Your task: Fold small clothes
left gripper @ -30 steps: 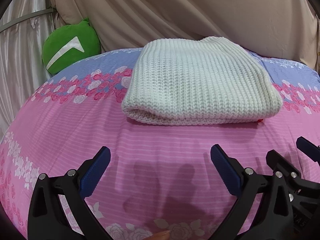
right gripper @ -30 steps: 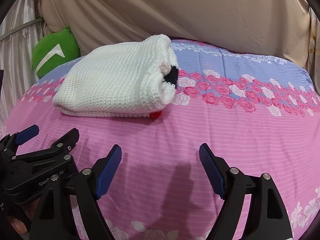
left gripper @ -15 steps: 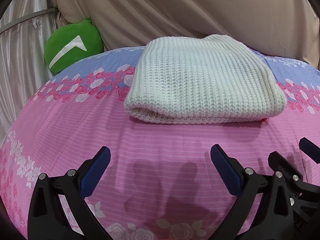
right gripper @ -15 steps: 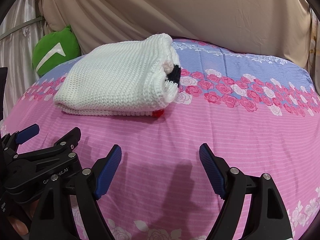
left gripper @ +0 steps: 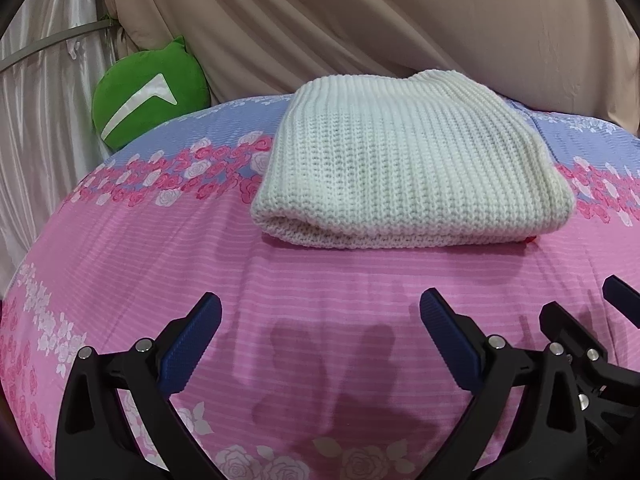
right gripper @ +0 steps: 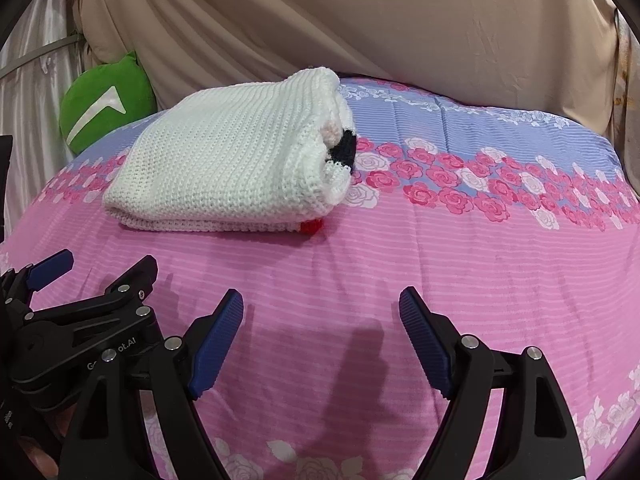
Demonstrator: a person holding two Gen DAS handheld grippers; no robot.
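Observation:
A white knitted sweater (left gripper: 404, 168) lies folded in a thick rectangle on the pink and blue floral bedspread (left gripper: 160, 248). In the right wrist view the sweater (right gripper: 224, 168) shows a black patch and a red bit at its right end. My left gripper (left gripper: 320, 320) is open and empty, held over the pink cloth in front of the sweater, apart from it. My right gripper (right gripper: 320, 312) is open and empty too, to the right of the left one and in front of the sweater's right end.
A green round cushion (left gripper: 148, 96) with a white mark leans at the back left. Beige drapes (left gripper: 400, 20) hang behind the bed, silvery curtain (left gripper: 36, 128) at the left. The right gripper shows at the lower right of the left wrist view (left gripper: 580, 336).
Both grippers have drifted slightly; the sweater sits a little higher and more to the right in the views. The sweater itself has not moved, and both grippers stay open.

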